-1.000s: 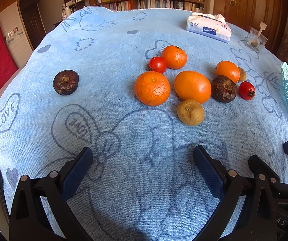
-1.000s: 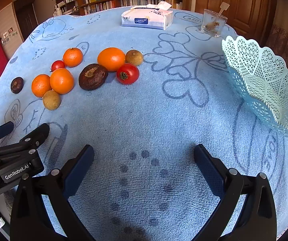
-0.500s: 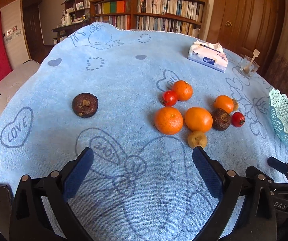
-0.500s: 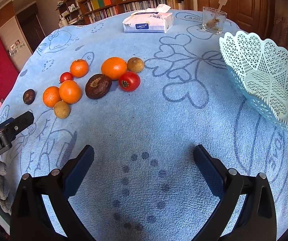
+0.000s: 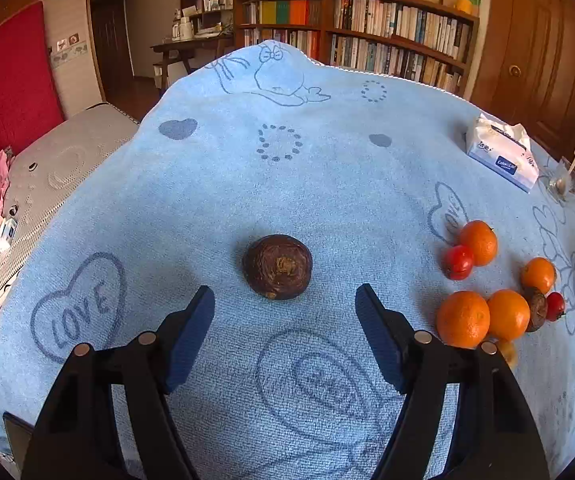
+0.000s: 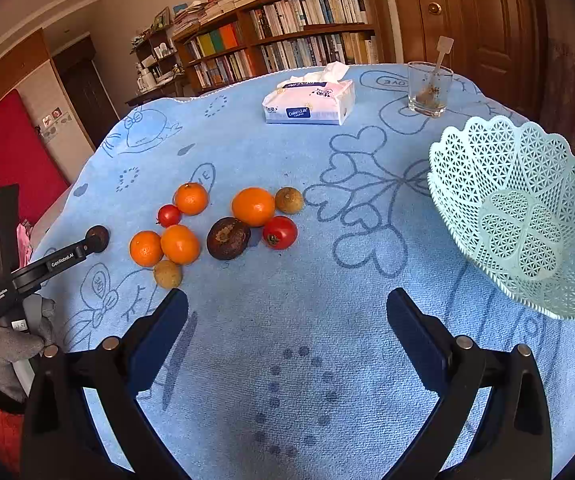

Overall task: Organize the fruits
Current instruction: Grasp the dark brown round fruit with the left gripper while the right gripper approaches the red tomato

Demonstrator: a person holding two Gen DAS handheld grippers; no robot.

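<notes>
My left gripper [image 5: 283,312] stands with jaws released, the lone dark brown fruit [image 5: 277,266] just ahead at twelve o'clock, roundish with no long axis, while my right gripper [image 6: 287,316], also released, is well apart.

Wooden bookshelves [image 5: 367,36], brown door [image 6: 483,20] — perhaps daylight

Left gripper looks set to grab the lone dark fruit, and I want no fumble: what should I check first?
1. Left gripper open: ok.
2. Dark fruit centred ahead of the gap: ok.
3. Fruit between the fingers: not ok, it lies beyond the tips.
4. Nothing touching the fruit: ok.
5. Basket has room: ok.
6. Right gripper out of the way: ok.
</notes>
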